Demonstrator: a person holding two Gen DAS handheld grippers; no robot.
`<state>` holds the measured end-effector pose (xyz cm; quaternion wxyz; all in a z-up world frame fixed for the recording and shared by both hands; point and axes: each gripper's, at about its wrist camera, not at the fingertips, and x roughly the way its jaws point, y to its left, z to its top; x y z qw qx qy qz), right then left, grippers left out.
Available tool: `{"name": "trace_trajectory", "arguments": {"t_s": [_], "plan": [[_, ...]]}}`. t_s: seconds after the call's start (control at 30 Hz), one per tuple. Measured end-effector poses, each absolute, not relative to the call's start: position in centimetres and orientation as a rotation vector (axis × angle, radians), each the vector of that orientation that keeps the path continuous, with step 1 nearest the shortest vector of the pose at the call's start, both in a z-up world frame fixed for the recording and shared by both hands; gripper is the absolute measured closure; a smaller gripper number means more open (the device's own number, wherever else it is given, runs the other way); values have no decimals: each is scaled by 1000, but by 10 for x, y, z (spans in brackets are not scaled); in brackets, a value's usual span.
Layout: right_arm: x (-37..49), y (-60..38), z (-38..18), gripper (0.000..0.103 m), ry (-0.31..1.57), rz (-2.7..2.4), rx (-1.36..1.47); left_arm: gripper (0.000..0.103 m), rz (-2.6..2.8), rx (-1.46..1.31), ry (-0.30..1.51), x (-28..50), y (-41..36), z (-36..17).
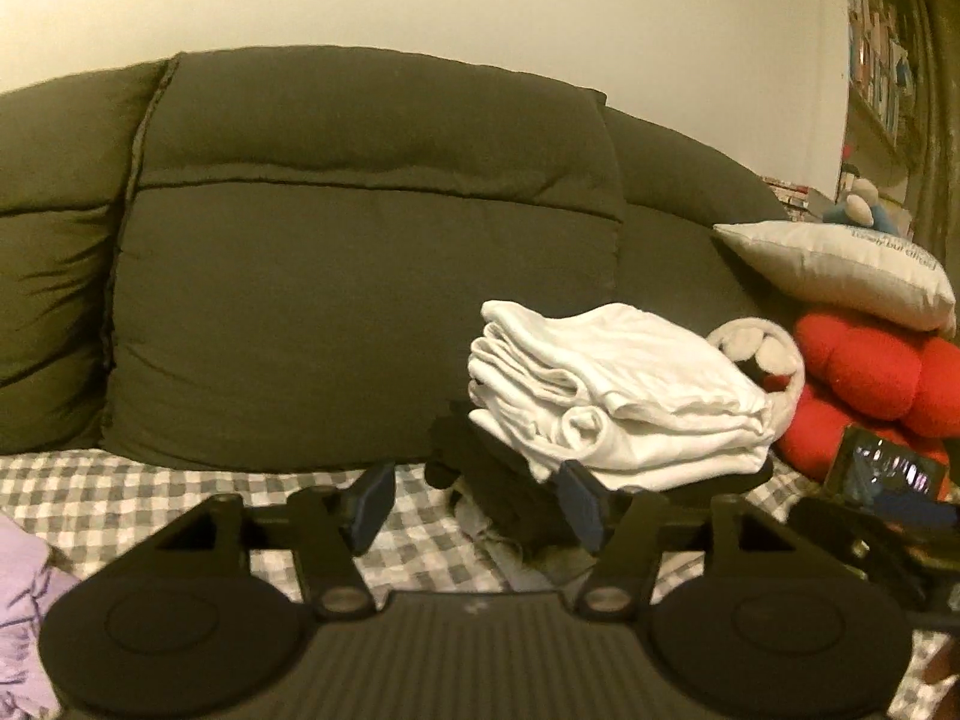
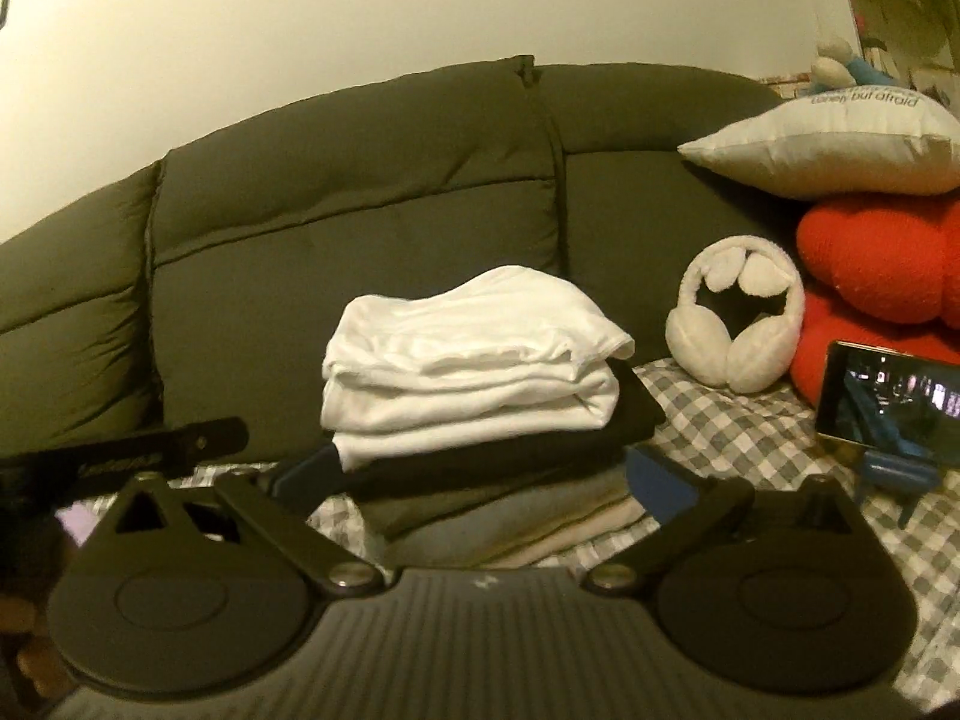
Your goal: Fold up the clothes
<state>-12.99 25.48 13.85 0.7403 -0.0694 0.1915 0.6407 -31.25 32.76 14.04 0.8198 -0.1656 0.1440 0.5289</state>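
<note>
A folded white garment (image 2: 474, 360) tops a stack of folded clothes on the checked bedcover (image 2: 738, 420); below it lie a black piece (image 2: 528, 450) and grey and beige pieces (image 2: 528, 522). My right gripper (image 2: 480, 480) is open, its blue pads either side of the stack's front. In the left wrist view the white garment (image 1: 612, 396) sits ahead to the right. My left gripper (image 1: 477, 501) is open and empty, just left of the stack. A lilac garment (image 1: 24, 600) lies crumpled at the far left.
Dark green cushions (image 1: 360, 252) back the bed. White earmuffs (image 2: 735, 324), a red plush cushion (image 2: 870, 258) and a white pillow (image 2: 840, 144) lie right of the stack. A phone on a blue stand (image 2: 888, 402) is at the right.
</note>
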Motion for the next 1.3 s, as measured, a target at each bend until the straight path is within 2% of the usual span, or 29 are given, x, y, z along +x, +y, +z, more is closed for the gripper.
{"name": "trace_trajectory", "arguments": {"t_s": [0.1, 0.17, 0.37, 0.9, 1.3], "plan": [[-125, 243, 134, 0, 418, 1408, -101, 33, 1132, -343, 328, -306, 321, 139], [-119, 240, 126, 0, 438, 1417, -62, 22, 1139, -316, 340, -301, 315, 139], [-110, 247, 110, 0, 455, 1418, -89, 2, 1188, -270, 353, -288, 301, 135], [-109, 272, 76, 0, 562, 1287, -231, 1, 1332, -245, 482, -276, 297, 109], [-110, 269, 86, 0, 496, 1270, -208, 1, 1356, -235, 496, -273, 297, 106]]}}
